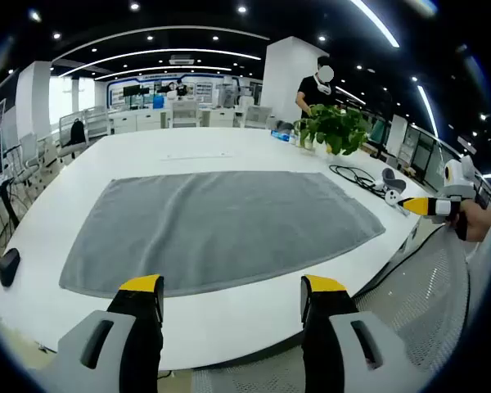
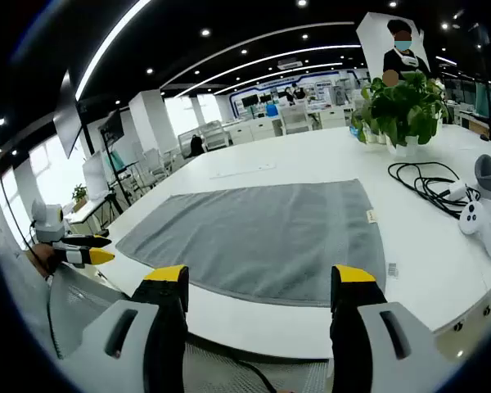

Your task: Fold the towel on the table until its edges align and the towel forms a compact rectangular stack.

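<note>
left gripper [image 1: 231,301]: jaws wide apart, nothing between them, hanging over the near edge of the counter [image 1: 82,176] just short of the towel [image 1: 221,229]. yellow tips point at the towel's near hem but do not touch it.

towel: grey, spread out in a single flat layer on the white counter, all four edges showing, no fold in it that i can see. in the right gripper view the same towel [image 2: 262,233] lies flat with a small tag at its right-hand edge. it sits near my side of the counter, well apart from the rest.

task state, as i judge it: nothing folded yet. no corner is lifted, no edge is gripped. all of the folding is left: take the hem, carry it over to meet the far edge, then fold again until the stack is compact.

right gripper [image 2: 260,288]: jaws wide as well, empty, also short of the near hem. it comes into the left gripper view [image 1: 425,205] far right, beyond the towel's corner.

further right on the counter: a black cable [image 2: 425,184], a white controller [image 2: 475,219], a potted plant [image 2: 401,102]. a person [image 2: 403,53] stands behind the plant.
</note>
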Demonstrator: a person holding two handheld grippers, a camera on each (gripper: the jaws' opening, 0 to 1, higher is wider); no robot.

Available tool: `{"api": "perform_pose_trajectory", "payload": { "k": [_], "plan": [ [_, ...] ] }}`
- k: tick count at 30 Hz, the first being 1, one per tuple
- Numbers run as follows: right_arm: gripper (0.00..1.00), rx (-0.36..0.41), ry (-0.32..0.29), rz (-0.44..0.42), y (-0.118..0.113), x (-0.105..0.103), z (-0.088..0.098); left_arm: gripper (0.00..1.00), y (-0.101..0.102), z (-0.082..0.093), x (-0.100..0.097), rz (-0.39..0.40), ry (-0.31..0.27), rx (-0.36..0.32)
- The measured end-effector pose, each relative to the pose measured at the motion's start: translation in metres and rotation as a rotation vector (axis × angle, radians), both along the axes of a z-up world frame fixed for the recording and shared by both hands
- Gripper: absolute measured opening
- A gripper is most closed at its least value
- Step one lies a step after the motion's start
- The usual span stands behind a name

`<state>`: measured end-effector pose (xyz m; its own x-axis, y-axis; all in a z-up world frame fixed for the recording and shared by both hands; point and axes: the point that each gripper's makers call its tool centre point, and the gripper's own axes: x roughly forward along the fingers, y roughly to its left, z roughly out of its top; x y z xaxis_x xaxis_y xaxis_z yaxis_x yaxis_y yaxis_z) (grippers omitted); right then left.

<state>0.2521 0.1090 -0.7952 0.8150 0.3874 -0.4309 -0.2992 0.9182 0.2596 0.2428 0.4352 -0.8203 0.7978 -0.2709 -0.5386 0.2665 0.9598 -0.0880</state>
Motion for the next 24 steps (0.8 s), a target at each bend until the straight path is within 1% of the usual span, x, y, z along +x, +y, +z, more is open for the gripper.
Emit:
{"api": "perform_pose_trajectory", "payload": {
  "k": [7,24],
  "plan": [
    [0.71,-0.002,0.000,0.002,-0.0009,0.0004,-0.0010,0.70,-0.0008,0.0019,-0.0003,0.000,-0.006,0.003],
    [0.71,-0.002,0.003,-0.003,-0.0026,0.0010,-0.0022,0.69,0.0019,-0.0025,0.0006,-0.003,-0.001,0.012]
  ]
}}
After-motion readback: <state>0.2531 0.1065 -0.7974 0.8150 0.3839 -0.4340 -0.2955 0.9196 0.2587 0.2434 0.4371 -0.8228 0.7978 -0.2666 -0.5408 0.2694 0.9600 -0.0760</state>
